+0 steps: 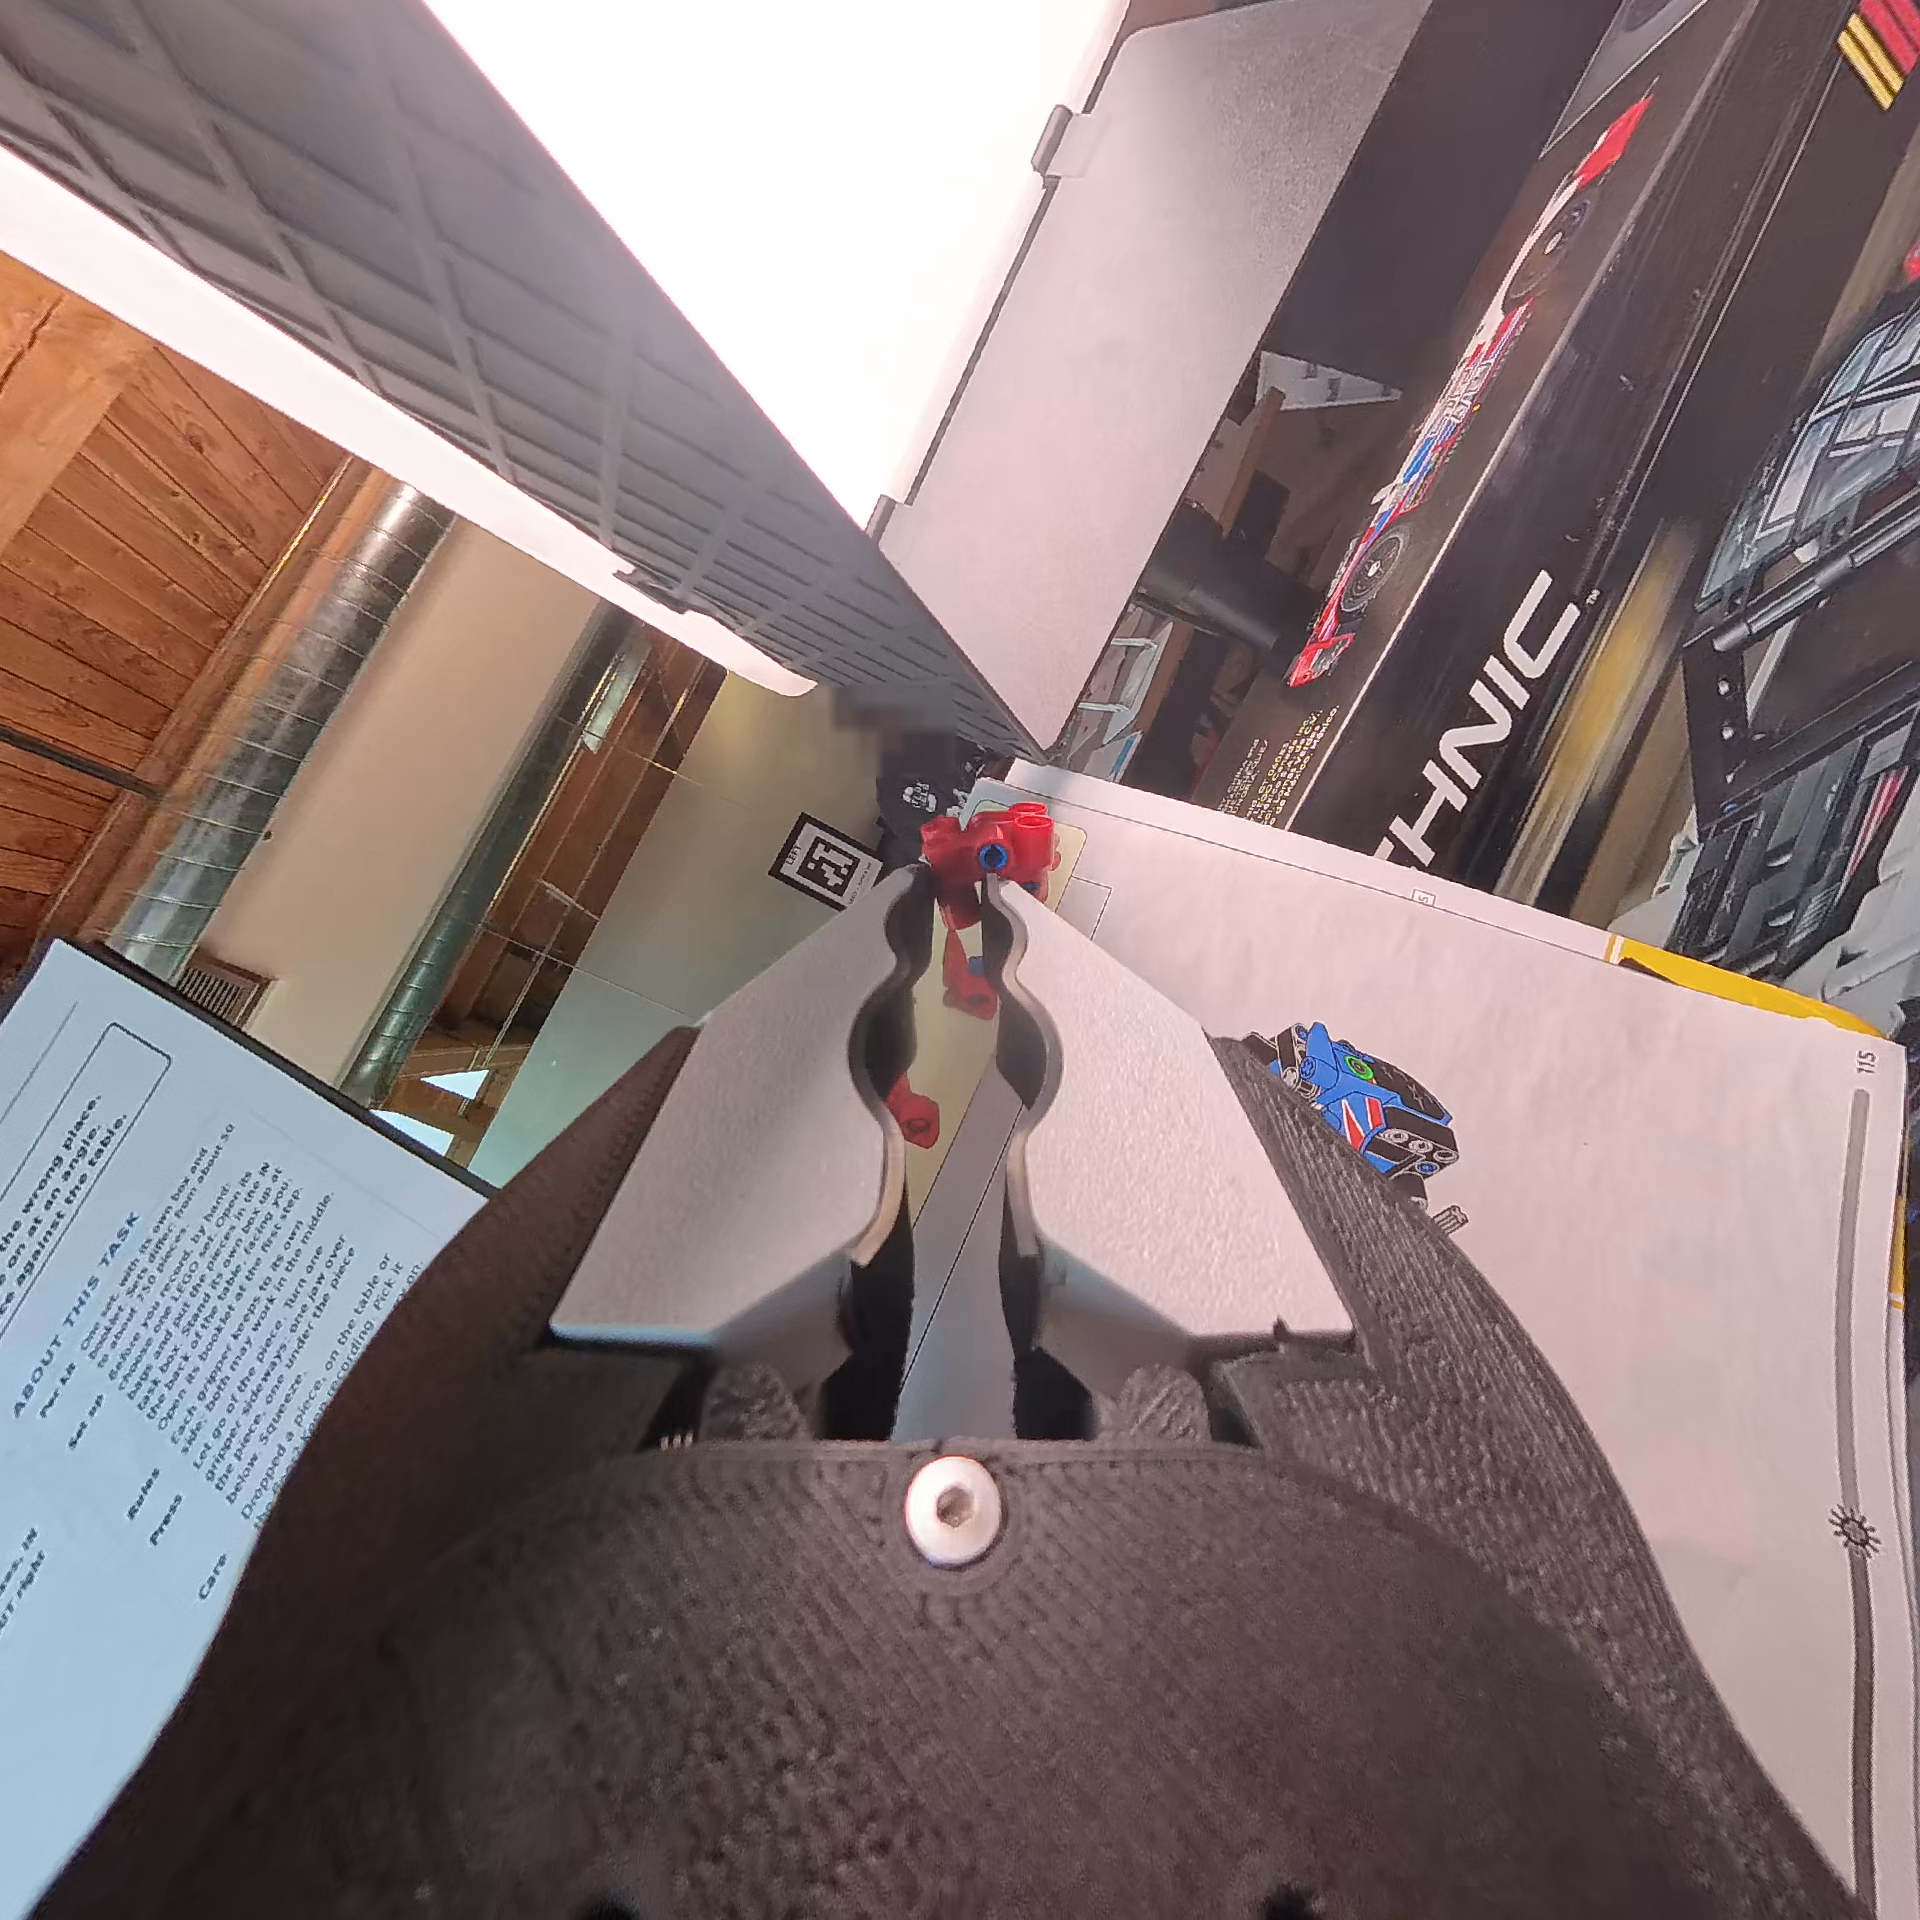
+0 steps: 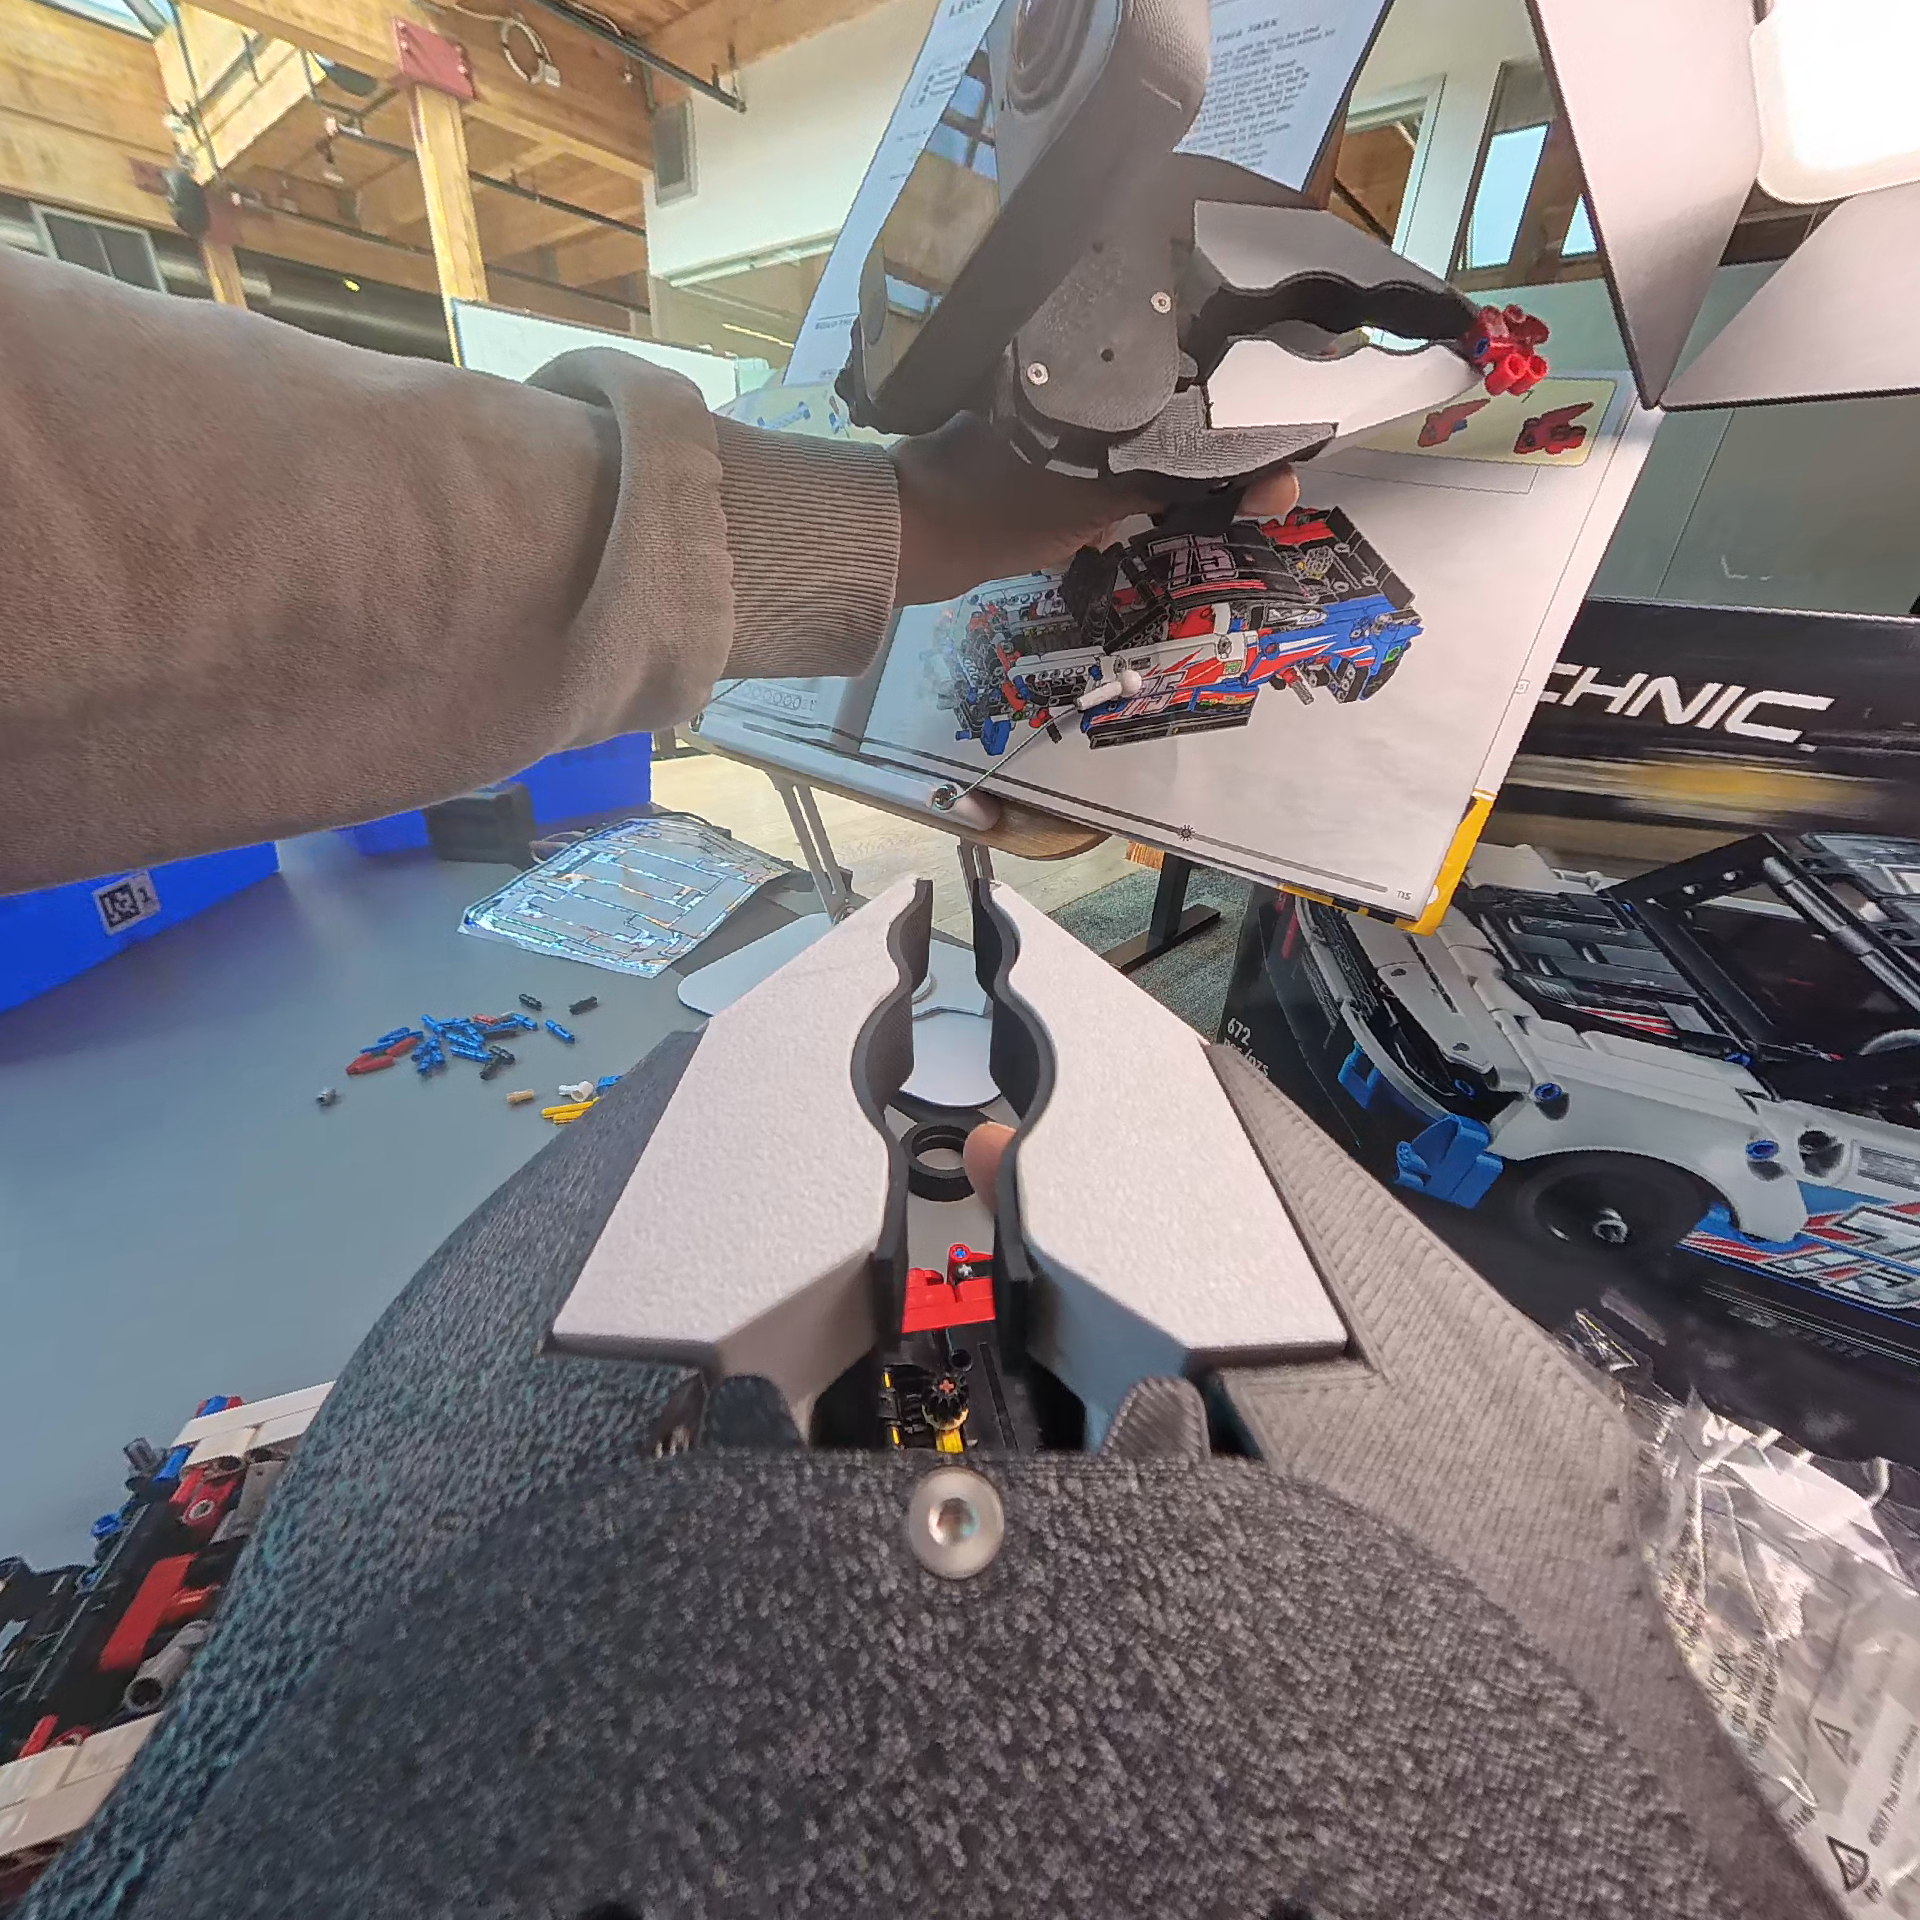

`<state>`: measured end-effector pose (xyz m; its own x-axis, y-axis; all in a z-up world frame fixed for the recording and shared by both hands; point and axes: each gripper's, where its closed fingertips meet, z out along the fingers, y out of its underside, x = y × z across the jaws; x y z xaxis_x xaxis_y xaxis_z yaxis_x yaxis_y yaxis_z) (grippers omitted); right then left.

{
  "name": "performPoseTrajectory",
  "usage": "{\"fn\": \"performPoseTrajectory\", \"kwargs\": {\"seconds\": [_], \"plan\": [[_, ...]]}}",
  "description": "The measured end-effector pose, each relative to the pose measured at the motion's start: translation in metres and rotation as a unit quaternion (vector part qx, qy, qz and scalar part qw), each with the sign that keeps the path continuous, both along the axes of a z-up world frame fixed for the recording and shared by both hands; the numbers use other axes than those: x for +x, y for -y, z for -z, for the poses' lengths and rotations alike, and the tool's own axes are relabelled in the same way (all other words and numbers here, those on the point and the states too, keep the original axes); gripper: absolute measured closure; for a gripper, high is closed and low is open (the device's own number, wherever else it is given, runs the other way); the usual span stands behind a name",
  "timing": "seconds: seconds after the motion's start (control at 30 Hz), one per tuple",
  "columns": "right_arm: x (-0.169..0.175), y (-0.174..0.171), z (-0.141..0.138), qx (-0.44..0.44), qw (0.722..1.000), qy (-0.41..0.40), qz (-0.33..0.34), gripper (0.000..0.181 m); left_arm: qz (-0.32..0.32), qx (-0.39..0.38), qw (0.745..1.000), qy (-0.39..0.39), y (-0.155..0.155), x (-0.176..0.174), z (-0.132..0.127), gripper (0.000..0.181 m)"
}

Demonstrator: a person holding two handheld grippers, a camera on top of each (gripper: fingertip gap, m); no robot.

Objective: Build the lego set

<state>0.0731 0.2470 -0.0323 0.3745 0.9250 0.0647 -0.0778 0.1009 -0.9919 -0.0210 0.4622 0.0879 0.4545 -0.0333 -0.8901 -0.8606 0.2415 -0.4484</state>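
My left gripper (image 1: 958, 878) is shut on a small red Lego piece (image 1: 992, 840) with a blue pin in it. The right wrist view shows that gripper (image 2: 1481, 348) holding the red piece (image 2: 1509, 348) up against the open instruction booklet (image 2: 1299, 748), beside the printed parts box. My right gripper (image 2: 953, 891) is low in front of the booklet stand, its jaws nearly together with nothing between the tips. A partly built car model (image 2: 135, 1558) lies at the lower left on the grey table (image 2: 208, 1195).
Loose blue, black and red pins (image 2: 457, 1039) lie scattered on the table, with a sticker sheet (image 2: 623, 904) behind them. A blue bin (image 2: 62, 914) stands at the left. The Lego box (image 2: 1662, 1039) stands at the right, and a clear plastic bag (image 2: 1766, 1610) lies before it. The left gripper's tips are roughly 25 cm from the right gripper's.
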Motion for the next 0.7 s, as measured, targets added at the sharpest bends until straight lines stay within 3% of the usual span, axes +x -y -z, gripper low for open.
{"fn": "performPoseTrajectory", "kwargs": {"seconds": [0.7], "plan": [[0.0007,-0.0014,0.0007,-0.001,1.000,0.002,0.001,0.177,-0.022,-0.002,0.999,-0.029,-0.0016,-0.0059,0.0056,0.174]]}}
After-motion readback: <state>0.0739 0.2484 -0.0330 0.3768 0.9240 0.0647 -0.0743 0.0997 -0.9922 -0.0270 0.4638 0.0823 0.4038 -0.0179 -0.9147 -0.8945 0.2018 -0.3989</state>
